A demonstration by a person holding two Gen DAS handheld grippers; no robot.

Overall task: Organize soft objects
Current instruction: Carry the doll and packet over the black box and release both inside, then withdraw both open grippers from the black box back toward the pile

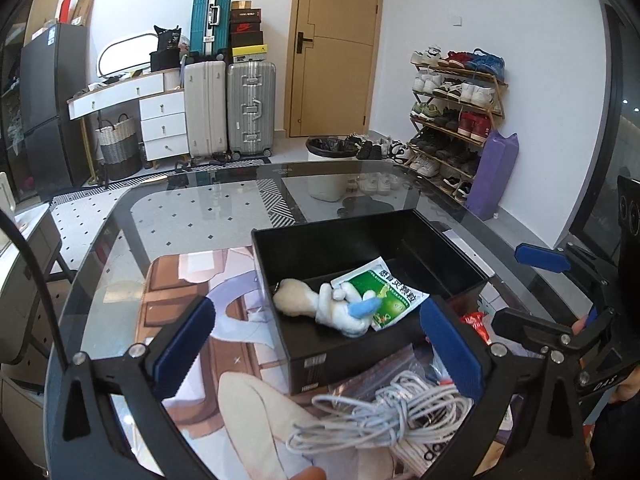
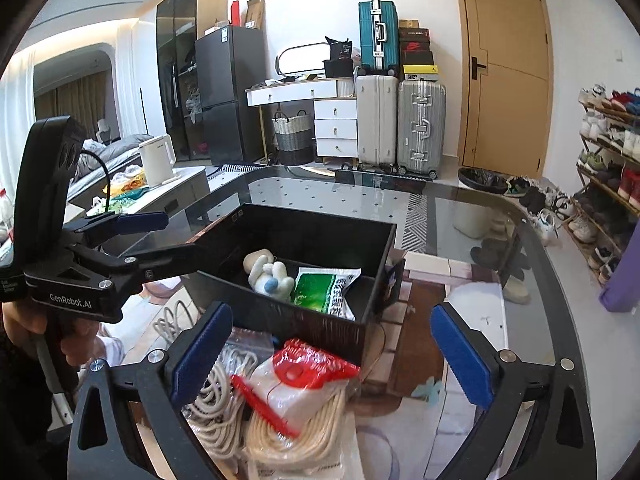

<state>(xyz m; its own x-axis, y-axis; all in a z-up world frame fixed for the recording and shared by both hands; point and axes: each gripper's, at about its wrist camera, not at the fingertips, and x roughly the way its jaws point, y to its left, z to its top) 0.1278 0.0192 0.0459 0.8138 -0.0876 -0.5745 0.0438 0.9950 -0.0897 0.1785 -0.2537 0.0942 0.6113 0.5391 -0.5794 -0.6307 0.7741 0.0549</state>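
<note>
A black open box [image 1: 332, 226] stands on the printed mat. Inside it lie a white plush toy with a blue patch [image 1: 340, 308] and a green medicine sachet [image 1: 386, 296]. My left gripper [image 1: 318, 344] is open just in front of the box, above a coil of white cable [image 1: 384, 416], with nothing between its pads. In the right wrist view the box [image 2: 320, 214] holds the same plush toy [image 2: 270, 274] and sachet [image 2: 326, 290]. My right gripper [image 2: 334, 354] is open over a red-and-white plastic bag [image 2: 308, 372] and cream rope coils [image 2: 280, 432]. The left gripper [image 2: 168, 236] hangs at the box's left edge.
The glass table [image 1: 200, 208] curves away beyond the mat [image 1: 180, 280]. A zip bag [image 1: 384, 368] lies under the cable. Suitcases [image 1: 228, 108], a bin [image 1: 328, 148] and a shoe rack [image 1: 456, 112] stand behind. A white kettle [image 2: 156, 160] sits on a side table.
</note>
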